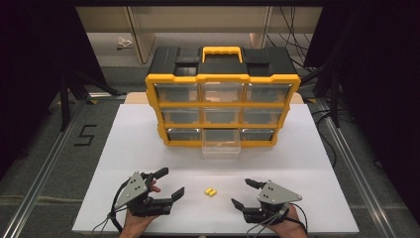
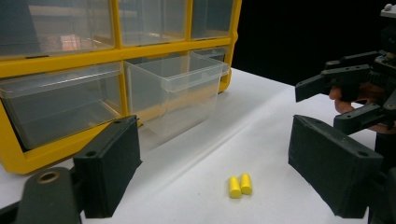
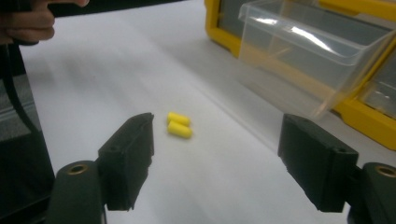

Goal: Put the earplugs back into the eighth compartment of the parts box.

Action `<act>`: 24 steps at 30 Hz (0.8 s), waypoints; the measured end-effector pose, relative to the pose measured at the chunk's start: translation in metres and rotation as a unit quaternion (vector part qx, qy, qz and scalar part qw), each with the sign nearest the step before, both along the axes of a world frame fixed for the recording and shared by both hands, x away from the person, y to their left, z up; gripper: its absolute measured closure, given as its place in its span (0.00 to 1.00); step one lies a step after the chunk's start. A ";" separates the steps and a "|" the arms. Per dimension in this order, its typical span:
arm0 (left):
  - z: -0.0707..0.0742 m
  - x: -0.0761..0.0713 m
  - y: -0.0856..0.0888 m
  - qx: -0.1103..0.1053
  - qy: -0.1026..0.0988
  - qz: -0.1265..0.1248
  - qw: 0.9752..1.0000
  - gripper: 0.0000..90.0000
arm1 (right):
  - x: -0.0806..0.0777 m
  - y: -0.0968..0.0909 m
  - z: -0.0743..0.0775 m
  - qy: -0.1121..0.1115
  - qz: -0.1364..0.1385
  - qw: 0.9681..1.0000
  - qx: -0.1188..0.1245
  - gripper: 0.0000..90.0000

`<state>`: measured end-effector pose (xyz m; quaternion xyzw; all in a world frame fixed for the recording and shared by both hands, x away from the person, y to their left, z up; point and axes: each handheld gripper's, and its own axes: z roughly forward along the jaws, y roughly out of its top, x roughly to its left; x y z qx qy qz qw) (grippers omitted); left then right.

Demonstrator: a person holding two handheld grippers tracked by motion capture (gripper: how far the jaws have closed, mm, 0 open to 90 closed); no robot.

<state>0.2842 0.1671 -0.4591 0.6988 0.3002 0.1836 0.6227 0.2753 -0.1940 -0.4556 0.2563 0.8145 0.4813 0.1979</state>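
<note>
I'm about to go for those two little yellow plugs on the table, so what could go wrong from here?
1. The two yellow plugs lie touching; closing the right tool on one may knock the other rolling.
2. The left tool also faces them, open; both tools could collide.
3. The pulled-out clear drawer is narrow, so a drop might miss.

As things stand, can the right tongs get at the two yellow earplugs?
Probably yes. The right tongs stand open, and the yellow earplugs lie apart on bare white table just ahead of them, with nothing lying between; the left tongs stay on the other side.
</note>
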 end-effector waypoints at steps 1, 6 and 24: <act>0.000 0.000 0.000 0.001 0.000 0.000 1.000 0.19 | 0.000 0.000 0.000 0.000 0.000 1.000 0.000 0.33; 0.000 0.000 0.000 -0.001 0.000 0.000 1.000 0.19 | 0.004 0.011 -0.003 0.014 0.029 0.999 -0.035 0.39; -0.001 0.000 -0.001 0.006 -0.002 -0.002 1.000 0.19 | 0.027 0.055 -0.017 0.035 0.088 0.986 -0.138 0.53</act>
